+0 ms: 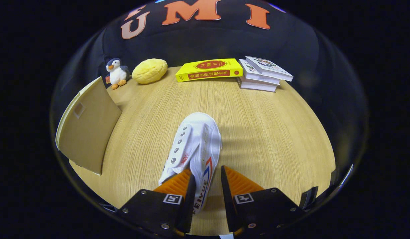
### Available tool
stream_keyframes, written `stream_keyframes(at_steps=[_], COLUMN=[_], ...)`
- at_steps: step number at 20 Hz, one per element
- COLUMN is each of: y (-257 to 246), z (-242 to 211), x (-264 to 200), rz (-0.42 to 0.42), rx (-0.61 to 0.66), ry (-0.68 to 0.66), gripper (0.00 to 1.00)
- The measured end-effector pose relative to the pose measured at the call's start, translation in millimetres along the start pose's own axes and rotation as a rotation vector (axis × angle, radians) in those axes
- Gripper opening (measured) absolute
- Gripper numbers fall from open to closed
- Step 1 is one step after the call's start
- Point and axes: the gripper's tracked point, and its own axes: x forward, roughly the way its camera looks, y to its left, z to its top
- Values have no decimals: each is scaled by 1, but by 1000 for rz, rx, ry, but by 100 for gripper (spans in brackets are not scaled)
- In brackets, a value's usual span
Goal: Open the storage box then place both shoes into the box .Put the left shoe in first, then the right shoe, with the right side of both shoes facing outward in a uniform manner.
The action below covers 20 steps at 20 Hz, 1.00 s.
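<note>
The claw point(206, 177) is partly closed around the side wall of a white shoe point(195, 142), whose toe points ahead beyond the fingers. Whether both fingers press it cannot be told. An open storage box point(87, 126) stands on the wooden worktop point(264, 132), ahead to the left.

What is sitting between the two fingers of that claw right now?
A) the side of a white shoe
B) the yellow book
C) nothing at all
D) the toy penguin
A: the white shoe lies on the wooden table with its side wall running back between the fingers of the claw; a gap shows beside one finger, so a firm grip cannot be confirmed.
</note>
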Motion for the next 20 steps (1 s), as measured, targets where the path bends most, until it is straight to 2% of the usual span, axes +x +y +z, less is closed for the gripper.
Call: stream_keyframes(at_steps=[5, 8, 9, 11, 15, 20], y=[-3, -17, -20, -19, -24, -1], z=[2, 6, 7, 7, 21, 70], x=[19, 26, 26, 24, 13, -23], rz=[-58, -107, -109, -77, -79, -31], rx=[-22, -29, -10, 61, 158, 210], ry=[-32, -47, -42, -23, -24, -90], gripper=[22, 16, 9, 2, 1, 1])
